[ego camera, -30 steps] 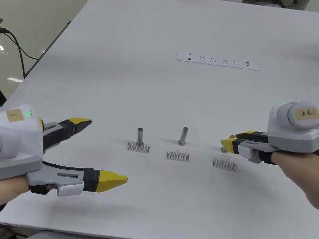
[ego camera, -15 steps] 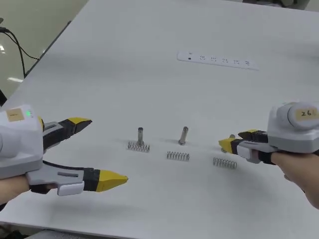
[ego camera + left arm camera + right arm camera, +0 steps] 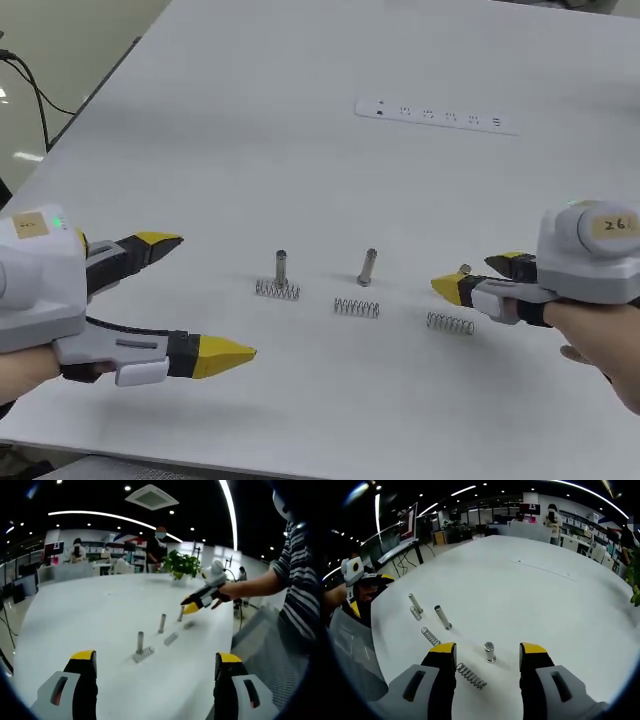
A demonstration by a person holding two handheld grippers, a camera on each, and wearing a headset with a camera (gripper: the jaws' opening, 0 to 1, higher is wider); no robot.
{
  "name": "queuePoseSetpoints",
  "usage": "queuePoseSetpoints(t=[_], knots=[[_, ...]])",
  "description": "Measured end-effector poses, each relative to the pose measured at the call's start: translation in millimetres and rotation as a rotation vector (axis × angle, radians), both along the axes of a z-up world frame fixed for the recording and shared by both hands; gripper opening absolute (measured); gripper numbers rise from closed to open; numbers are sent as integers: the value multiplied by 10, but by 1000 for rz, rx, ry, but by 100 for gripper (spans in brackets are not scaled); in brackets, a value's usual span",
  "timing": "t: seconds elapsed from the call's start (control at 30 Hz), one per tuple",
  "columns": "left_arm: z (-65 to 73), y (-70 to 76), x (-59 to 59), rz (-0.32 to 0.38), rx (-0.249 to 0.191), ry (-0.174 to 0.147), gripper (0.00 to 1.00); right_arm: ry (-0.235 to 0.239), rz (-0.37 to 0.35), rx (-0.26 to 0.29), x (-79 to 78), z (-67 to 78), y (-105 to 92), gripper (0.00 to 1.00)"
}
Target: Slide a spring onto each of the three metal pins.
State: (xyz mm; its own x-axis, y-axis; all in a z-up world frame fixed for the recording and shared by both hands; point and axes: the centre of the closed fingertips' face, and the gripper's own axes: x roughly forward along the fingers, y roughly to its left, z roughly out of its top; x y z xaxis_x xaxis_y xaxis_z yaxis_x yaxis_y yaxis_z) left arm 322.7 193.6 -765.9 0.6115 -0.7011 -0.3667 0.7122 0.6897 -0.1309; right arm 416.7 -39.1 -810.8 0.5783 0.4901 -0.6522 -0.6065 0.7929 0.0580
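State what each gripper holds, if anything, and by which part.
Nothing is held. The left gripper is open; the right gripper is open, a pin standing ungripped between its jaws.

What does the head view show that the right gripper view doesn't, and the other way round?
The head view adds the hand holding the right gripper and a black cable left of the table. The right gripper view adds the room behind, with a monitor and people. Shared: the table, three upright pins, and three springs lying beside them, none on a pin.
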Motion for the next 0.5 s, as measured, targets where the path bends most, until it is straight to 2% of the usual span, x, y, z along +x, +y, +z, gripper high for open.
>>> queuePoseSetpoints(t=[0.23, 0.5], knots=[[5, 1, 18, 1, -4, -2, 96, -14, 12, -2, -16, 21, -24, 54], [20, 6, 50, 0, -2, -6, 96, -37, 64, -23, -47, 66, -38, 60]])
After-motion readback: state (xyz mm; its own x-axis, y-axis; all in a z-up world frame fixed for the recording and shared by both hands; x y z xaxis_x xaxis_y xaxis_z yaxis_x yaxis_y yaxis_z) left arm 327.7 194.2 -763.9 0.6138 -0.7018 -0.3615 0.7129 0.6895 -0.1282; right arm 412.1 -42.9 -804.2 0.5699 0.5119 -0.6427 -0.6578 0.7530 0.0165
